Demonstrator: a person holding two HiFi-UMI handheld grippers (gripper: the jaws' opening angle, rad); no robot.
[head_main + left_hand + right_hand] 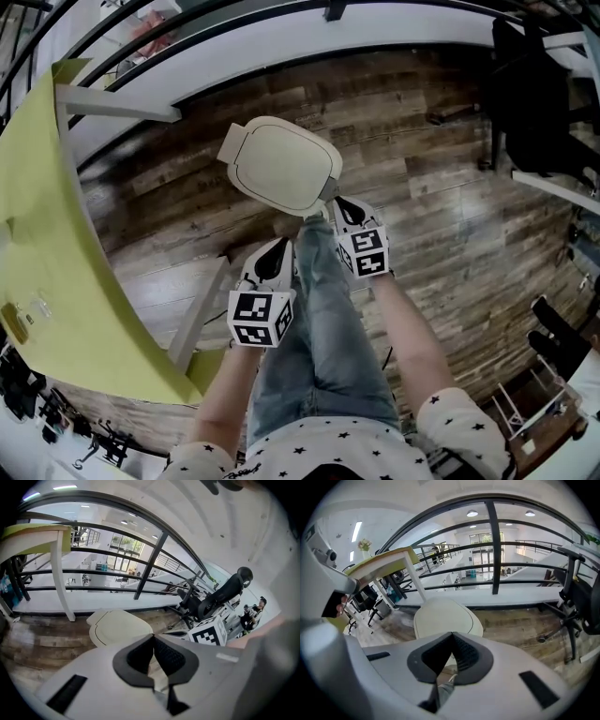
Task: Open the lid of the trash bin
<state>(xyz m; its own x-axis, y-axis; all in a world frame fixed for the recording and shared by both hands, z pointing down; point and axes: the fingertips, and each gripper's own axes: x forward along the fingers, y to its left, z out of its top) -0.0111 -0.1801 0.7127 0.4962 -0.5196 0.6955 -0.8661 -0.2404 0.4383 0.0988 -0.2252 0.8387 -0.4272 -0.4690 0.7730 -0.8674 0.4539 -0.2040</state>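
Note:
A trash bin with a cream, rounded lid (pixel 281 165) stands on the wooden floor in front of me, and the lid lies flat on it. The lid also shows in the left gripper view (pixel 119 626) and in the right gripper view (pixel 446 617). My left gripper (pixel 277 247) hangs short of the bin on its near left, its jaws together and empty (pixel 153 637). My right gripper (pixel 341 205) is at the lid's near right edge, jaws also together with nothing between them (pixel 451 634). A leg in jeans (pixel 323 319) reaches between the grippers toward the bin's base.
A yellow-green table (pixel 52 272) with white legs (pixel 199 317) fills the left side. A dark railing (pixel 281 19) runs behind the bin. A black office chair (pixel 527 98) stands at the far right. Wooden floor (pixel 450 216) lies around the bin.

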